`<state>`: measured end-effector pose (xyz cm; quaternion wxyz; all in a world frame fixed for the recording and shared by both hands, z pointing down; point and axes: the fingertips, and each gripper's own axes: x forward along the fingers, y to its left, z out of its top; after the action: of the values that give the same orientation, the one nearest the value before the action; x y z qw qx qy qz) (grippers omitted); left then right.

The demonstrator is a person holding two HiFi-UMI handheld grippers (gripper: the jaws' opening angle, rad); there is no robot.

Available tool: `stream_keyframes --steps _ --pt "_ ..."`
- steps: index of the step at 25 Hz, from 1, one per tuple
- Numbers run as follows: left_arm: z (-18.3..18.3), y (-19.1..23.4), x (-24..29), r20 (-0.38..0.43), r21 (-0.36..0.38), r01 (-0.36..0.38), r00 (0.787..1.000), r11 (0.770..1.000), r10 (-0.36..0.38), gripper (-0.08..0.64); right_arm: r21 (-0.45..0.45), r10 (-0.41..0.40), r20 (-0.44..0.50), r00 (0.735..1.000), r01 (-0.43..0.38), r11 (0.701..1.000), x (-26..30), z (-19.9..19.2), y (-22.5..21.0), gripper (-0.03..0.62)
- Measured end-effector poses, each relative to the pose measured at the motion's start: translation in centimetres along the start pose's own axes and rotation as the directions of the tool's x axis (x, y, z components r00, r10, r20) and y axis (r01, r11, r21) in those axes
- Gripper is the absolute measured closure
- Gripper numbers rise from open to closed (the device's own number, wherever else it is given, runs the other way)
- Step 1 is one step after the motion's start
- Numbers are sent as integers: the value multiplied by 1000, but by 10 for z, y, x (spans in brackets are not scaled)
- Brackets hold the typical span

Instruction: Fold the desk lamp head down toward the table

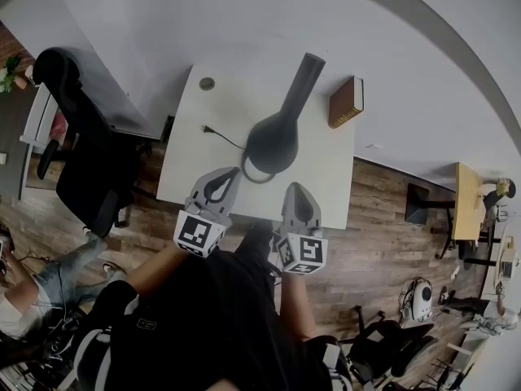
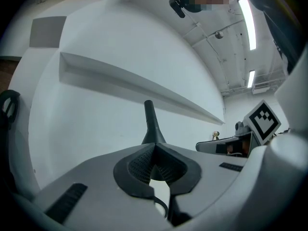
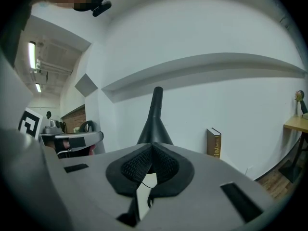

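Note:
A black desk lamp (image 1: 277, 137) stands on the white table (image 1: 330, 186), its wide bottom near the front and its slim neck rising toward the wall. In the left gripper view the lamp (image 2: 150, 124) rises straight behind the closed pads, and the same holds for the lamp (image 3: 155, 119) in the right gripper view. My left gripper (image 1: 228, 176) hovers at the table's front edge, just left of the lamp's bottom, shut with nothing in it. Beside it on the right, my right gripper (image 1: 297, 192) is also shut and empty. Neither touches the lamp.
A brown book (image 1: 346, 102) stands at the table's back right. The lamp's cord and plug (image 1: 208, 129) lie left of the lamp, with a round disc (image 1: 207, 83) behind. A black office chair (image 1: 81, 153) is left of the table; a seated person (image 1: 32, 292) at lower left.

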<state>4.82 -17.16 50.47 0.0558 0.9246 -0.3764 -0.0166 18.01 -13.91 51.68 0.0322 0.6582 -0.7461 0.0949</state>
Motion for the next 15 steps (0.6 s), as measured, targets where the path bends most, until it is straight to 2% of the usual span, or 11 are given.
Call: stream_keyframes --steps 15 --pt "-2 -2 -4 1 -26 -13 1000 1000 13 535 8 1 -1 1000 -1 1000 -4 -4 4 580"
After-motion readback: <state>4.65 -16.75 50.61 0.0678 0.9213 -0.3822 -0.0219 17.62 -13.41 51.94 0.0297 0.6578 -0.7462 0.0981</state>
